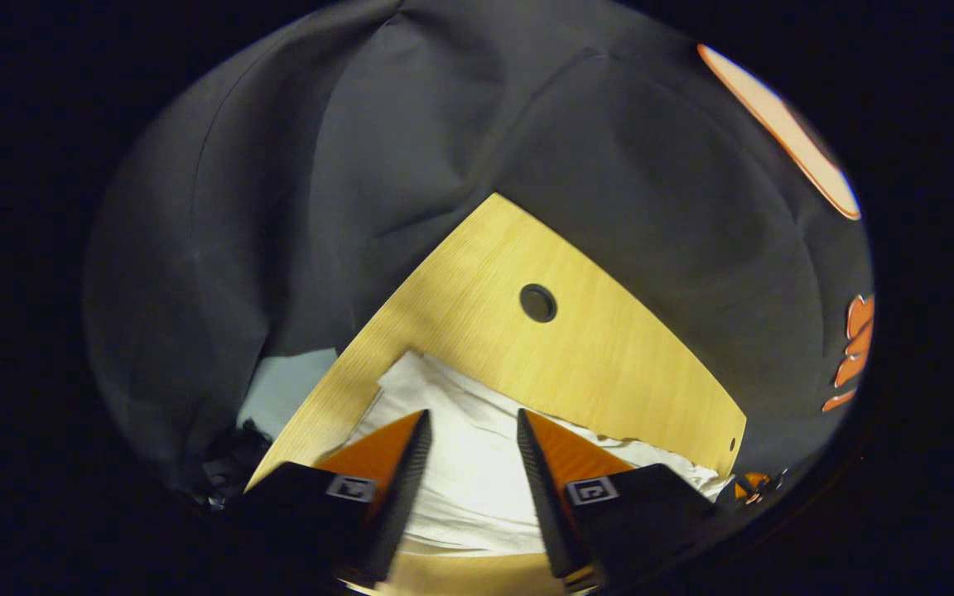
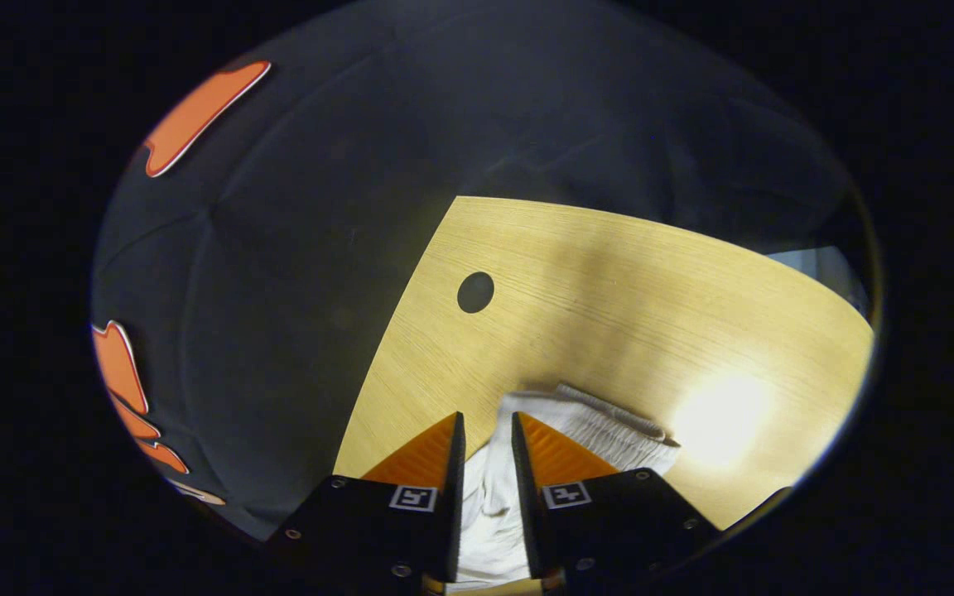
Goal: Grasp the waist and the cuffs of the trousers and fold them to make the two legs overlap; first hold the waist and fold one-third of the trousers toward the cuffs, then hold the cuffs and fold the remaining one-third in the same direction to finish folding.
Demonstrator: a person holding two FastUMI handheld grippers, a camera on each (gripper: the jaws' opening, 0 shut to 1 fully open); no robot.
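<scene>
- Trousers [image 1: 460, 463] — white, soft cloth, lying in wrinkled layers on the wooden worktop [image 1: 609, 364]. In the left gripper view one end reaches toward the worktop's corner, short of the round cable hole [image 1: 537, 303].
- Waistband [image 2: 609, 414] — ribbed, gathered strip in the right gripper view, well in from the worktop's edges; probably elastic, thicker than the legs, the firmest place to take hold.
- Handling, as a judgement: light, limp, not fragile; layers may slide apart unless pinched together through the full thickness.
- Left gripper [image 1: 473, 430] — fingers spread, cloth between them, none pinched.
- Right gripper [image 2: 485, 447] — fingers nearly together, cloth in the narrow gap; whether both press on it, I cannot tell.
</scene>
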